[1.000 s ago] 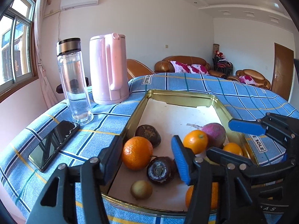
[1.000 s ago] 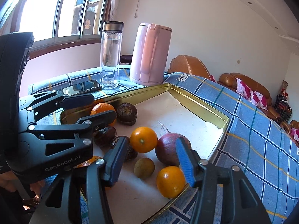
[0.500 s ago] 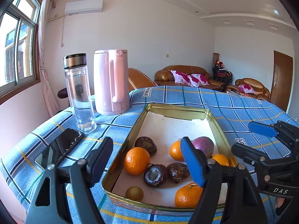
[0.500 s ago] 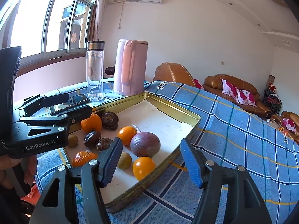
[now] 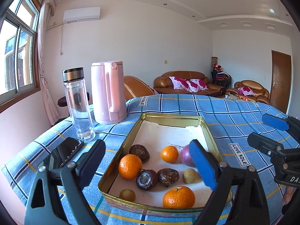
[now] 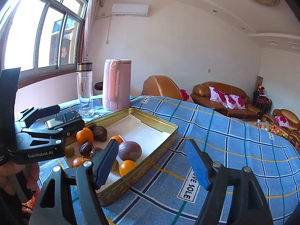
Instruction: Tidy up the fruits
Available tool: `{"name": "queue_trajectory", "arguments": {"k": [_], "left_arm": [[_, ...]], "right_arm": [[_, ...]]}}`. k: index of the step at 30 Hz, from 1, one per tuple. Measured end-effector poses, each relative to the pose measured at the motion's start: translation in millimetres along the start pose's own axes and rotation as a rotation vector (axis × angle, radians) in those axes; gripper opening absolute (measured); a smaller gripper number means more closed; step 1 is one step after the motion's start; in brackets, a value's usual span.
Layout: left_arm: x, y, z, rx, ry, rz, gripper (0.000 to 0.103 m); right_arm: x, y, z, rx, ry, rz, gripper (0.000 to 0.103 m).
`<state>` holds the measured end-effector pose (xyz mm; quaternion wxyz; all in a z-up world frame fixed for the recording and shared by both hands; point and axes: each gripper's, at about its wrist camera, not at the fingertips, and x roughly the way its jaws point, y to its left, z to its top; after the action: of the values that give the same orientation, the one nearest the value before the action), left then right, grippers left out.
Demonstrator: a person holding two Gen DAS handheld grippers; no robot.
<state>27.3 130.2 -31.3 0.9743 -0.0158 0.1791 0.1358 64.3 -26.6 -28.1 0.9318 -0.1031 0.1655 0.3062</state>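
Note:
A gold tin tray (image 5: 172,117) on the blue checked tablecloth holds the fruit. In it lie three oranges (image 5: 130,166), a smooth purple passion fruit (image 5: 184,156), several dark wrinkled ones (image 5: 147,179) and two small brownish fruits (image 5: 127,194). My left gripper (image 5: 146,150) hangs above the tray's near end. Its jaws are opening and nothing is between them. My right gripper (image 6: 151,150) is beside the tray's right rim (image 6: 155,121), over the cloth. Its jaws are opening too, and they are empty. A fourth orange (image 6: 127,167) shows in the right wrist view.
A glass bottle (image 5: 78,105) and a pink kettle (image 5: 107,91) stand left of the tray's far end. A dark phone (image 5: 61,153) lies at the near left. A hand (image 6: 11,178) holds the left gripper (image 6: 61,118). Brown sofas (image 5: 185,84) stand beyond the table.
Both grippers have drawn back and risen from the tray, and their jaws have spread wider. The fruit has stayed where it lay in the tray.

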Motion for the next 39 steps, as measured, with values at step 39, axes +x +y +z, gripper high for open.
{"name": "queue_trajectory", "arguments": {"k": [39], "left_arm": [[-6.1, -21.0, 2.5, 0.067, 0.007, -0.003, 0.103]], "right_arm": [[-22.5, -15.5, -7.0, 0.032, -0.052, -0.046, 0.081]]}}
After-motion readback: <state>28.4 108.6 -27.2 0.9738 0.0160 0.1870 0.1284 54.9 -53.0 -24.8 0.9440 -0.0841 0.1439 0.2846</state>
